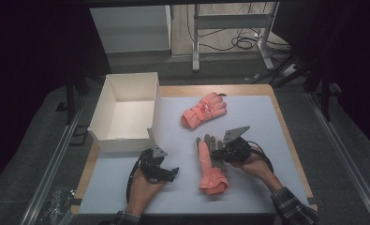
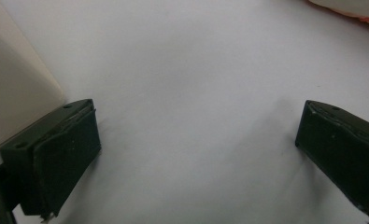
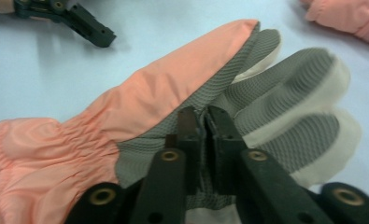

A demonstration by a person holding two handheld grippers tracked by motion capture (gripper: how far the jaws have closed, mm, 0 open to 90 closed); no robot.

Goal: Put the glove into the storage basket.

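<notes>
Pink glove point(image 3: 140, 102), frame centre: our right gripper point(image 3: 204, 122) pinches its grey palm for lifting; left gripper point(image 2: 196, 154) spread, waiting.

The near glove point(image 3: 140, 107) is soft, slightly shiny salmon cloth, gathered at the cuff, with a grey, rough-woven palm and cream fingertips. The right hand-held gripper point(image 3: 204, 122) is matt black plastic with brass-coloured screw eyes. The desk point(image 1: 267, 136) carries a smooth, matt pale sheet over wood edges. The box point(image 1: 126, 112) looks like matt white card.
</notes>
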